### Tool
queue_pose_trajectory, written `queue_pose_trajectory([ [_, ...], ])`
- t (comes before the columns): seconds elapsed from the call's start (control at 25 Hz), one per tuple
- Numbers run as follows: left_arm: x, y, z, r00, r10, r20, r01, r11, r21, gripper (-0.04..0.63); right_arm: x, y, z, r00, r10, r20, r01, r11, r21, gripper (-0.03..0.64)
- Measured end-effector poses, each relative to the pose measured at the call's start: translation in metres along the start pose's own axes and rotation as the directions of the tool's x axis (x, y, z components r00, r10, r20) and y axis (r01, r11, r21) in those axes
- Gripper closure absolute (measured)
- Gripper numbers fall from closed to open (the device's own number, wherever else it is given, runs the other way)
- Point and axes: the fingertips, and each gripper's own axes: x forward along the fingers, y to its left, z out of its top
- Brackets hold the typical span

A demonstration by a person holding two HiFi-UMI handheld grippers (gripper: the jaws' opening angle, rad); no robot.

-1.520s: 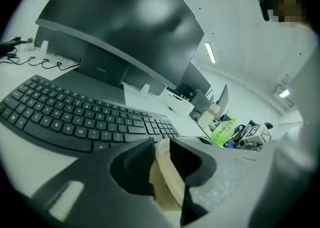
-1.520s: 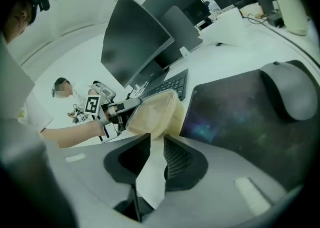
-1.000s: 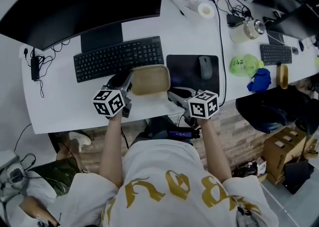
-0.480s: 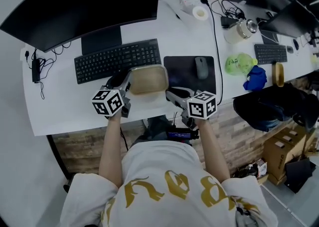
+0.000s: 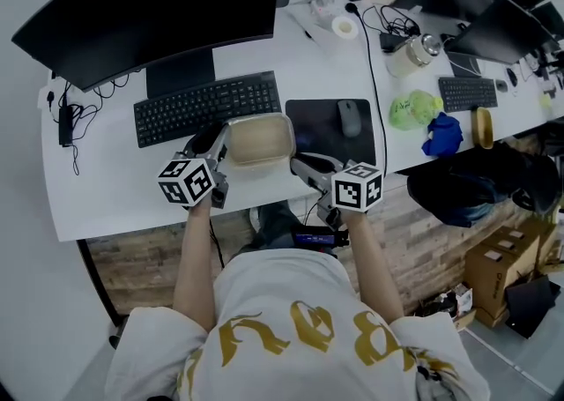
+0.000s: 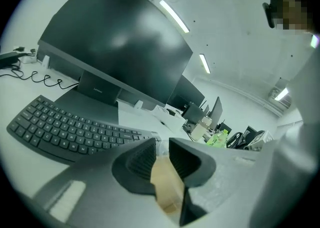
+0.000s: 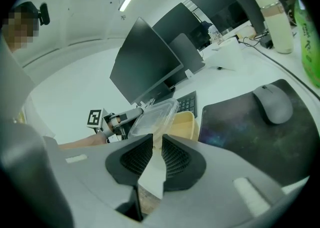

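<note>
Gripping the left end of a beige container (image 5: 260, 139), the left gripper (image 5: 222, 132) has its jaws clamped tight, just in front of the keyboard (image 5: 207, 107). The clear lid (image 7: 152, 117) sits tilted over the container. The right gripper (image 5: 298, 161) pinches the container's right rim, with the mouse pad (image 5: 317, 130) and mouse (image 5: 350, 117) just beyond.
</note>
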Motion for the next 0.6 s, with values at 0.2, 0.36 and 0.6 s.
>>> queue_pose_trajectory([
  [0.2, -0.007, -0.009, 0.007, 1.0, -0.008, 0.02, 0.008, 1.0, -0.001, 0.512, -0.011, 0.012, 0.007, 0.999, -0.007, 0.047, 0.007, 1.0, -0.009, 0.541],
  [0.36, -0.013, -0.019, 0.016, 0.999, -0.014, 0.035, 0.014, 1.0, 0.01, 0.514, -0.02, 0.023, 0.013, 0.997, -0.003, 0.08, 0.003, 1.0, -0.009, 0.547],
  [0.6, -0.026, -0.031, 0.027, 0.998, -0.016, 0.066, 0.015, 1.0, 0.015, 0.513, -0.033, 0.036, 0.021, 0.989, 0.006, 0.148, -0.006, 1.0, 0.001, 0.571],
])
